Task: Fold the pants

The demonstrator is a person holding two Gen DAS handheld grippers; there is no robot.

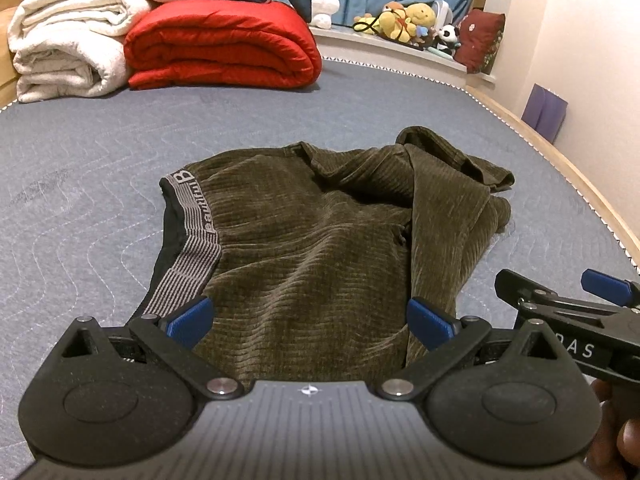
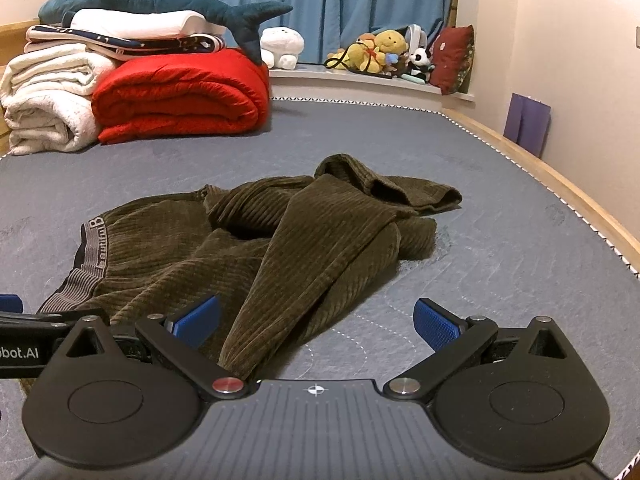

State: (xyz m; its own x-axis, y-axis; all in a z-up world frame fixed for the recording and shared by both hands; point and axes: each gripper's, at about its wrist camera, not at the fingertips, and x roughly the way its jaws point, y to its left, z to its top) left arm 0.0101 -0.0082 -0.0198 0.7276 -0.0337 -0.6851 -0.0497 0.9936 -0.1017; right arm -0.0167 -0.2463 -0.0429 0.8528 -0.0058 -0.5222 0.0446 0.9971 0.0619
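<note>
Olive corduroy pants lie crumpled on a grey quilted mattress, with a striped grey waistband at the left and a leg folded over on the right. They also show in the right wrist view. My left gripper is open and empty, its jaws wide just above the near edge of the pants. My right gripper is open and empty, over the near end of the folded leg and bare mattress. It also shows at the right in the left wrist view.
A folded red quilt and white blankets are stacked at the far left of the mattress. Plush toys sit on a ledge by blue curtains. A wooden bed rail runs along the right, next to the wall.
</note>
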